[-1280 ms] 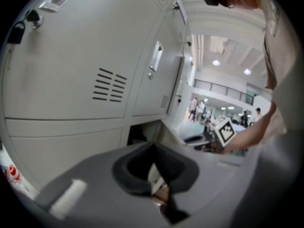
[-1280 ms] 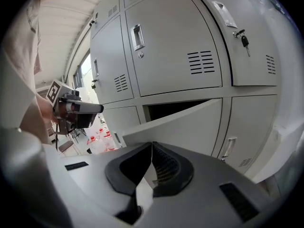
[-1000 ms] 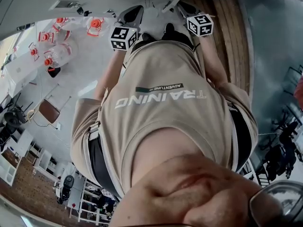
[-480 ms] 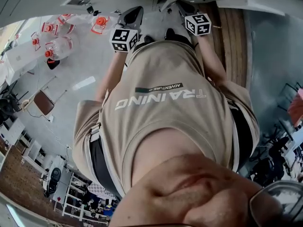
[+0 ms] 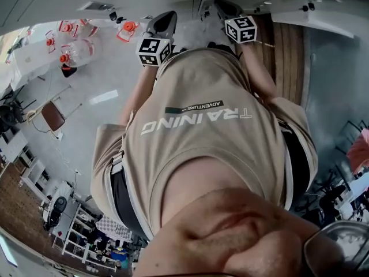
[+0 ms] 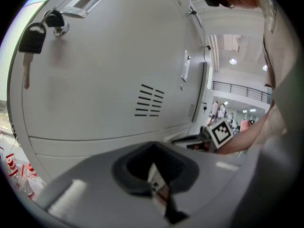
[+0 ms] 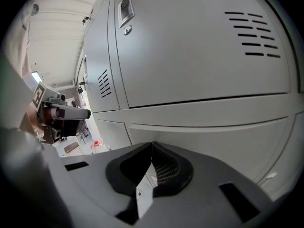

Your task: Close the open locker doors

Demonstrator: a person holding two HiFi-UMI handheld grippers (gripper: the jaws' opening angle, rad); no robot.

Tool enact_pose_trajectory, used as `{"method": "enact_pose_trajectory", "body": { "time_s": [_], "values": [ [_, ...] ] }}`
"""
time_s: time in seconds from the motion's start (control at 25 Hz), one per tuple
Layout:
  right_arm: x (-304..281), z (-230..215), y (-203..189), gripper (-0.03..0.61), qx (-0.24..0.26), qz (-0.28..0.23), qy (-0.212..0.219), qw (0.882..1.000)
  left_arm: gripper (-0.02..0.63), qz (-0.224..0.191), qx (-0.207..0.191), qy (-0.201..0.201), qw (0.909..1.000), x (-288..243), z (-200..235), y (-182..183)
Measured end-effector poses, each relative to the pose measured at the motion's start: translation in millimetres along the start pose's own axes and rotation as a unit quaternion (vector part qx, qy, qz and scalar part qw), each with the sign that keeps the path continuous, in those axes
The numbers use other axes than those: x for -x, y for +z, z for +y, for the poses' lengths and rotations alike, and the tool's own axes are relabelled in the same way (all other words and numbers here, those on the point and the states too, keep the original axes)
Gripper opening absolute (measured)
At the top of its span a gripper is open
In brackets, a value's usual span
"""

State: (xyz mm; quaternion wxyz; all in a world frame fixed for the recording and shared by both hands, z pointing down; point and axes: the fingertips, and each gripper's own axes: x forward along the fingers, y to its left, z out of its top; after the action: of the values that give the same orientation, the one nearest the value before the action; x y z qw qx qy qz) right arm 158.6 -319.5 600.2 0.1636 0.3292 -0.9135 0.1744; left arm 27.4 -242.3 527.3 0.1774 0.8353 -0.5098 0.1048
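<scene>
Grey metal locker doors fill both gripper views. In the left gripper view a door (image 6: 109, 70) has a black-headed key (image 6: 32, 39) hanging in its lock, vent slots (image 6: 148, 101) and a handle (image 6: 185, 70). In the right gripper view the doors (image 7: 199, 46) sit flush, with a recessed handle (image 7: 124, 6) and vents (image 7: 251, 34). My left gripper (image 6: 153, 175) is shut and holds nothing, close to the door's lower part. My right gripper (image 7: 151, 172) is also shut and holds nothing, low in front of the lockers. In the head view both grippers (image 5: 163, 22) (image 5: 225, 7) point at the locker base.
A person's beige shirt (image 5: 202, 131) blocks most of the head view. Water jugs with red caps (image 5: 75, 53) and a chair (image 5: 53, 117) stand on the floor to the left. A wooden strip (image 5: 286, 56) runs along the right. The left gripper (image 7: 61, 115) shows in the right gripper view.
The head view has swung a little, so the floor things on the left have shifted. Both grippers stay at almost the same place near the locker base, still shut.
</scene>
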Motion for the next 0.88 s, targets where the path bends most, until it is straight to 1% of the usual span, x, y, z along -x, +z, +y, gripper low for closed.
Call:
{"method": "enact_pose_trajectory", "body": {
  "time_s": [0.4, 0.6, 0.76, 0.88],
  "values": [
    [-8.7, -5.0, 2.5, 0.014, 0.024, 0.005, 0.049, 0.998, 0.0, 0.003, 0.01, 0.031, 0.9995, -14.6, -4.3, 0.2],
    [-7.6, -4.5, 6.1, 0.014, 0.035, 0.009, 0.07, 0.997, 0.0, 0.002, 0.012, 0.035, 0.9993, -22.7, -17.8, 4.0],
    [0.3, -1.0, 13.8, 0.014, 0.068, 0.013, 0.076, 0.995, 0.0, 0.001, 0.014, 0.039, 0.9991, -25.8, -28.8, 5.9],
    [12.5, 6.5, 21.5, 0.014, 0.066, 0.007, 0.093, 0.993, 0.0, 0.002, 0.015, 0.039, 0.9991, -26.5, -38.3, 5.1]
  ]
}}
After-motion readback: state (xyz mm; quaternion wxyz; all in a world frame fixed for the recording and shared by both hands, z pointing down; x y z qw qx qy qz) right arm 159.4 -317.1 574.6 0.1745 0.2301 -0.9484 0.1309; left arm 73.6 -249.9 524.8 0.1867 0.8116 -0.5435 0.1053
